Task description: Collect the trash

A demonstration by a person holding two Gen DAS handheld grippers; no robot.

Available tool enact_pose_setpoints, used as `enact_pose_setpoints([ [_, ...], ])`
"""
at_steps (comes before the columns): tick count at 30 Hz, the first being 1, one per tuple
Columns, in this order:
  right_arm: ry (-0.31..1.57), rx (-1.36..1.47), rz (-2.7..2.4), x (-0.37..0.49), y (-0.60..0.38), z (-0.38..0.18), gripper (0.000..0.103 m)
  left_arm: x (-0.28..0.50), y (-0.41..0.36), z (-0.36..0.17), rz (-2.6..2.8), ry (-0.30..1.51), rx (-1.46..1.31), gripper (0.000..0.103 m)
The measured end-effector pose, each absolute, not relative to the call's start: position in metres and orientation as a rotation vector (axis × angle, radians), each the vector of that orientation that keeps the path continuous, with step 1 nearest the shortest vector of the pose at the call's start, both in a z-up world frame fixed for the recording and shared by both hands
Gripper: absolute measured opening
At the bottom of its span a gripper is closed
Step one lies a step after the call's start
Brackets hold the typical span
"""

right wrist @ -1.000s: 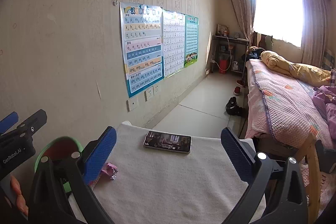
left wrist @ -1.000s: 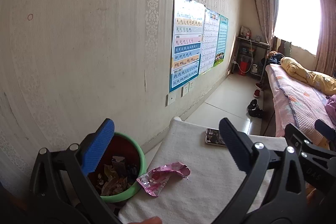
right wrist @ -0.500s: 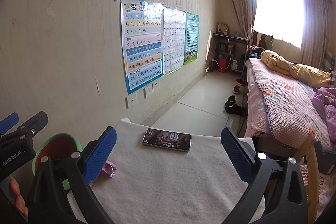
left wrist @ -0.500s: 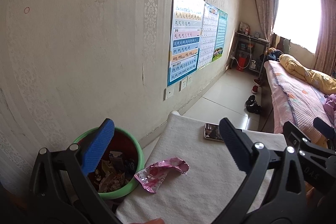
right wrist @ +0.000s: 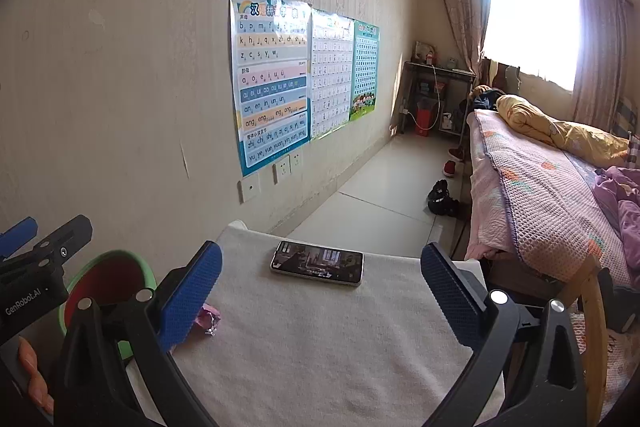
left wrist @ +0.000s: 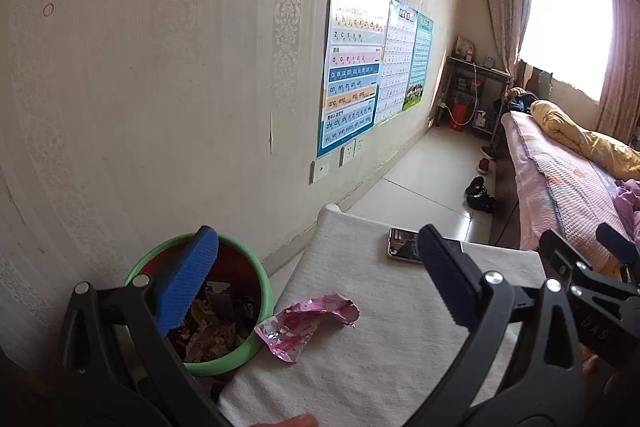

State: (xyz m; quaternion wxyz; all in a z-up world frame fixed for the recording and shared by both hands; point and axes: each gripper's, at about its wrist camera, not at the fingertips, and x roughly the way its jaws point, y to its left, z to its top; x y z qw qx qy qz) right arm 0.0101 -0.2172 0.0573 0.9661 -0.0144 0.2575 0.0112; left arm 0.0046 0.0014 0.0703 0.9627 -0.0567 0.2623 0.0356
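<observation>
The left claw (left wrist: pixel 316 283) hangs released at the bottom of its frame, its blue pads wide apart and holding nothing. Between them, low and left of centre, a crumpled pink wrapper (left wrist: pixel 306 321) lies on the white-clothed worktop (left wrist: pixel 400 355), at its left edge and touching the rim of a green bin (left wrist: pixel 256 343) that holds other scraps. A phone (left wrist: pixel 402 245) lies flat at the worktop's far edge. The right claw (right wrist: pixel 320 285) is likewise released and empty above the worktop, with the phone in the middle of its frame; only a corner of the wrapper shows behind its left pad. Posters (right wrist: pixel 272 83) hang on the wall; a bed (right wrist: pixel 540 187) fills the right side.
</observation>
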Motion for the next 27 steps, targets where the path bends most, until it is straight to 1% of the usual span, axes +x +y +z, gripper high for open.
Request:
enact_pose_setpoints([
  [20, 0.533, -0.042, 0.02, 0.012, -0.218, 0.054, 0.097, 0.006, 0.005, 0.068, 0.07, 0.543, -0.133, 0.098],
  [27, 0.552, -0.045, 0.019, 0.012, -0.22, 0.045, 0.097, 0.007, 0.007, 0.062, 0.045, 0.562, -0.152, 0.098],
])
